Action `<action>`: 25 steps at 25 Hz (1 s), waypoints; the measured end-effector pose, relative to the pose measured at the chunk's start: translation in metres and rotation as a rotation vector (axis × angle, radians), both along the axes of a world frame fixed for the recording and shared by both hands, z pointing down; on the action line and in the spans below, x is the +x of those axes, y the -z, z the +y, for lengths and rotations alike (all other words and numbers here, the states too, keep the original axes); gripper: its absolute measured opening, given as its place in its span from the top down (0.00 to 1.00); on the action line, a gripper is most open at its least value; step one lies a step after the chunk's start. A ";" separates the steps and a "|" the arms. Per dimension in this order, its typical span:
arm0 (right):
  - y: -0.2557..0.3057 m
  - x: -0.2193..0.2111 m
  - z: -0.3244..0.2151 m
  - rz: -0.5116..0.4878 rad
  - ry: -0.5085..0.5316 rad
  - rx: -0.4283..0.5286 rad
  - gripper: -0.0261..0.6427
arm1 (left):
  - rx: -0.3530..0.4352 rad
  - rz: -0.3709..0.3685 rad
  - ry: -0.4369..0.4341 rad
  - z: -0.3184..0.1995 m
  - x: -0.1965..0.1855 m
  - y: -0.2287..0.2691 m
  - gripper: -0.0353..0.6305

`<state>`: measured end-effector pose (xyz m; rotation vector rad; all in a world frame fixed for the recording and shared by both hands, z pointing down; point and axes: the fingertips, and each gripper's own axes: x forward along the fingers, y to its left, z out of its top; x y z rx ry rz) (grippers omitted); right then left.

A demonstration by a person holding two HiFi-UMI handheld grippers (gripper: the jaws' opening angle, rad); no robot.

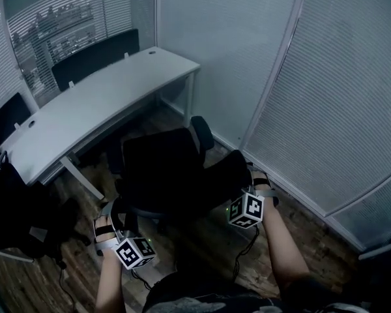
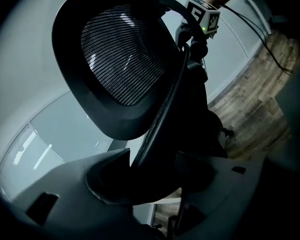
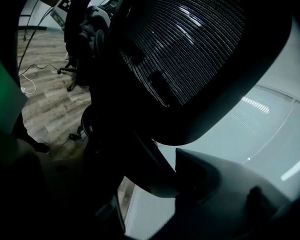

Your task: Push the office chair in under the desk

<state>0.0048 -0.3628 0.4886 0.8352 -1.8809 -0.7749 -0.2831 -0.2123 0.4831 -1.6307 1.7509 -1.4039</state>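
Observation:
The black office chair (image 1: 173,171) stands on the wood floor, just off the near edge of the white desk (image 1: 98,106), its back toward me. My left gripper (image 1: 112,215) is at the left edge of the backrest and my right gripper (image 1: 256,182) at the right edge. In the left gripper view the mesh backrest (image 2: 117,54) fills the picture, and its dark frame bar (image 2: 162,119) runs down between the jaws of the left gripper (image 2: 157,169), touching them. The right gripper view shows the same from the other side: the backrest (image 3: 190,49) frame sits in the right gripper (image 3: 140,184).
Glass walls with blinds (image 1: 326,96) close the room on the right and behind the desk. Dark divider panels (image 1: 94,57) stand along the desk's far edge. A dark bulk (image 1: 13,207) stands at the left. Cables (image 1: 247,246) lie on the floor near my feet.

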 end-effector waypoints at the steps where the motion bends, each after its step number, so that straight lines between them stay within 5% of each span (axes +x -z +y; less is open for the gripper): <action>1: 0.000 -0.004 -0.011 -0.001 0.002 0.001 0.51 | 0.000 -0.002 0.003 -0.009 -0.003 0.000 0.55; 13: 0.000 -0.043 -0.111 0.004 0.030 0.006 0.51 | 0.031 -0.012 0.000 -0.091 -0.030 0.001 0.56; 25: -0.003 -0.080 -0.228 -0.018 0.147 0.037 0.51 | 0.017 0.001 0.096 -0.175 -0.045 -0.001 0.56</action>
